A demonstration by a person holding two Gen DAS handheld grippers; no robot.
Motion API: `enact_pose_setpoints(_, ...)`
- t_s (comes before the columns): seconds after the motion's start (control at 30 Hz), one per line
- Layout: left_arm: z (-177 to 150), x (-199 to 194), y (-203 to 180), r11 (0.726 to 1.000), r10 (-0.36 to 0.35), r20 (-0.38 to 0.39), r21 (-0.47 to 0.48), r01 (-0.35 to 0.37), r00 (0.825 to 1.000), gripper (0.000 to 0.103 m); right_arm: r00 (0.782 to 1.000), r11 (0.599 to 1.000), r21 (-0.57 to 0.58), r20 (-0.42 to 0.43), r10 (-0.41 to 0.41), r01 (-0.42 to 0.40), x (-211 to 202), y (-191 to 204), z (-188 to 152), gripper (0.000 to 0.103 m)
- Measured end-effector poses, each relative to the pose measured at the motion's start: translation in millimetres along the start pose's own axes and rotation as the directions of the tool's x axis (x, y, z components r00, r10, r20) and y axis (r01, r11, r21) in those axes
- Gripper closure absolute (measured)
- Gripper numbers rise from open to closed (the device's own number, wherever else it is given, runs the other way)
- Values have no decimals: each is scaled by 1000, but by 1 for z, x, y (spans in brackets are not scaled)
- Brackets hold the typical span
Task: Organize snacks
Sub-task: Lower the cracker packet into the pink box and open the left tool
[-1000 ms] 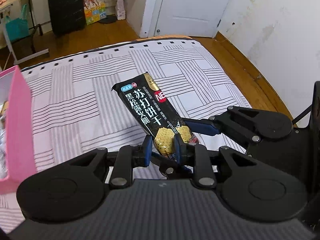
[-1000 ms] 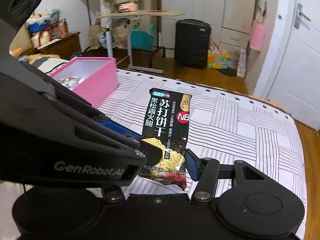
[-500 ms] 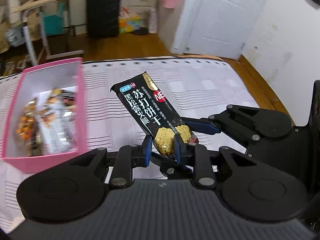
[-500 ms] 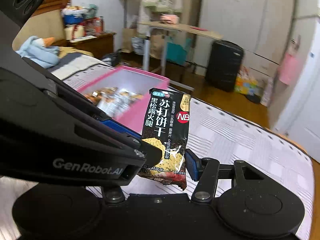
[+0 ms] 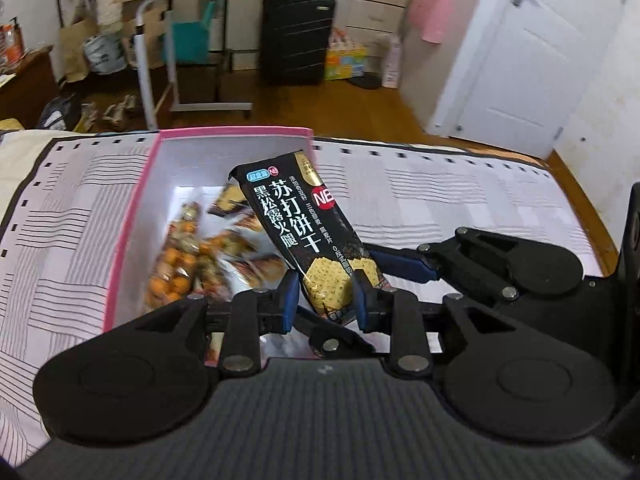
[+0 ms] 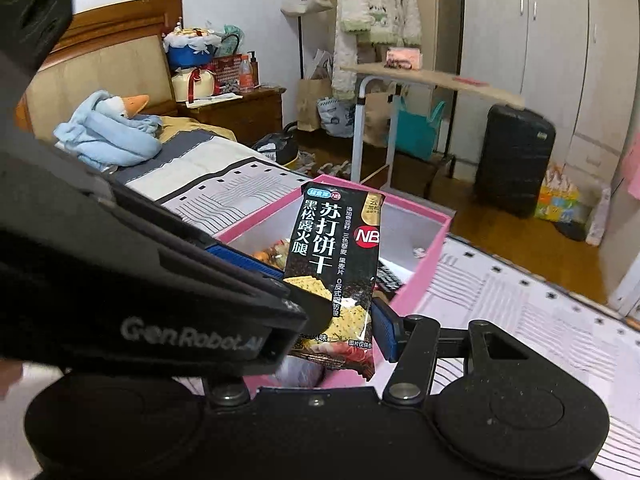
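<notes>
Black and glossy, the cracker packet hangs over the open pink box on the striped bed, its top leaning toward eleven o'clock. Both tools have it by the bottom end. The left gripper has its jaws opening, the blue pads either side of the packet with a sliver of daylight at one side; the right gripper pinches the packet's lower part from three o'clock. Inside the box, several snack bags already lie in a heap. I'd judge the sorting well underway, with this packet not yet dropped in.
</notes>
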State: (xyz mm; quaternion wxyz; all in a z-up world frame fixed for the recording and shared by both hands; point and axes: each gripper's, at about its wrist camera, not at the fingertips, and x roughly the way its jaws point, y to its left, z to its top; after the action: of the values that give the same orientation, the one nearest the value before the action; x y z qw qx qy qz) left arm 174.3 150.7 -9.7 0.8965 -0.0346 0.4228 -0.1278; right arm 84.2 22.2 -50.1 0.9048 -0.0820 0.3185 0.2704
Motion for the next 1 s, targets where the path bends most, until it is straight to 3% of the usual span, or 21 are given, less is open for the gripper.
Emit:
enact_pose_setpoints(0.3, 15, 45, 43, 991, 17, -19, -132, -19, 1000, 57, 998, 995, 84, 2, 59, -59, 53, -4, 8, 37)
enact_pose_setpoints(0.4, 12, 50, 52, 981, -15, -22, -192, 10, 1000, 51, 998, 989, 132, -2, 69, -68, 54, -9, 3, 32)
enact_pose_setpoints(0.53, 3, 42, 50, 978, -6, -1, -207, 6, 1000, 50, 999, 994, 109, -42, -17, 22, 34, -12, -2, 31)
enact_pose_setpoints(0.7, -5, 23, 34, 981, 27, 31, -191, -21, 999, 49, 996, 994, 91, -64, -60, 66, 2, -17, -4, 30)
enact_pose_setpoints(0.83, -10, 2, 21, 984, 34, 57, -174, -24, 998, 49, 984, 987, 60, -107, -144, 151, -20, -15, -8, 29)
enact_pose_setpoints(1.0, -17, -25, 7, 988, 21, 89, -153, -7, 996, 49, 974, 976, 79, -121, -192, 203, -51, -17, -16, 29)
